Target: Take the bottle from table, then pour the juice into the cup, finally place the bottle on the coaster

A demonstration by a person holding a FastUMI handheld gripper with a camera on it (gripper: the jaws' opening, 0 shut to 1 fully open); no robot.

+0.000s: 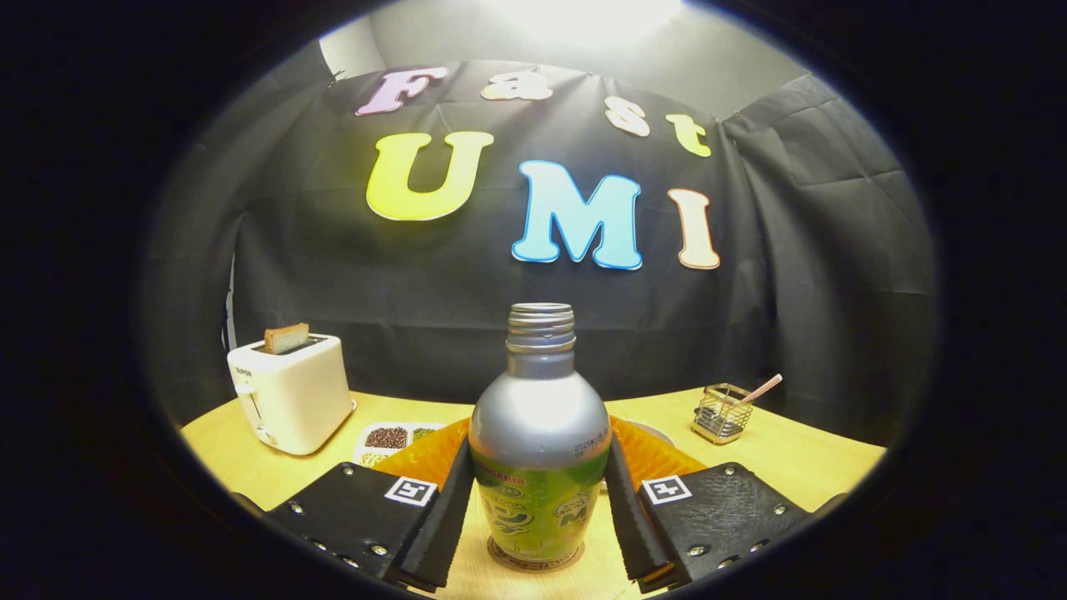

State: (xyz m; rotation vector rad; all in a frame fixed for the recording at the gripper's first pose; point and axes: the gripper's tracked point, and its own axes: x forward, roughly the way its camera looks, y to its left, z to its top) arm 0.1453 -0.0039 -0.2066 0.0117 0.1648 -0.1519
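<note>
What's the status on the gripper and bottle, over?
Gripper fingers closed against both sides of the silver-and-green metal bottle. Bottle upright on a round brown coaster. Orange pleated cup right behind it, nothing blocking.

Showing two-finger tongs (538, 508) with broad textured plates, each studded with small round silvery screws and bearing one square black-and-white marker tag; carrying ridged, ribbed pads (442, 521) along inner finger faces.

One bottle (538, 467), one toaster (291, 392)
</note>
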